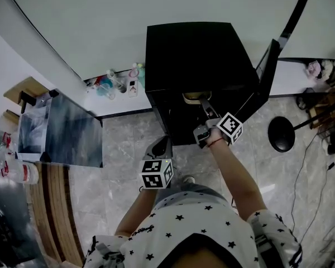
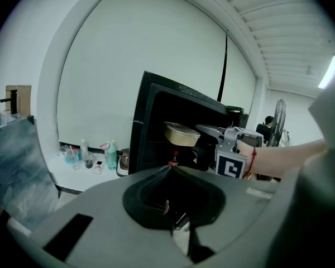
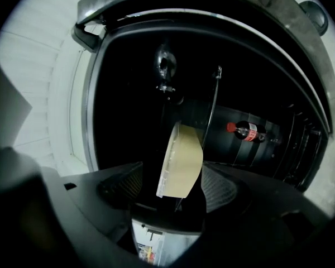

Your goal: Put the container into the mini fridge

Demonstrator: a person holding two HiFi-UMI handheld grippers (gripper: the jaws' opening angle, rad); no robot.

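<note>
At the left of the head view, small bottles (image 1: 114, 84) stand on a low white ledge against the wall and play no part in the job. Just below centre, the left claw (image 1: 163, 144) hangs in front of the person with its jaws pressed together on nothing (its own view shows them meeting at a point, with the fridge beyond). Right of it, in the upper middle of the frame, the black mini fridge (image 1: 195, 60) stands on the floor with its door (image 1: 267, 66) swung wide to the right. The container (image 1: 194, 97), a pale shallow tub, is already inside the opening. From the left gripper view it looks to sit on an upper shelf, above a red-capped cola bottle (image 3: 244, 130) lower in the cabinet. The right claw (image 1: 205, 111) reaches level into the fridge. In its own view the jaws are spread, and the tub stands between them with a gap at one pad, so it is not pinched. The placing seems essentially done. What is left, I judge, is drawing the right claw straight back without nudging the tub, and perhaps shutting the door.
</note>
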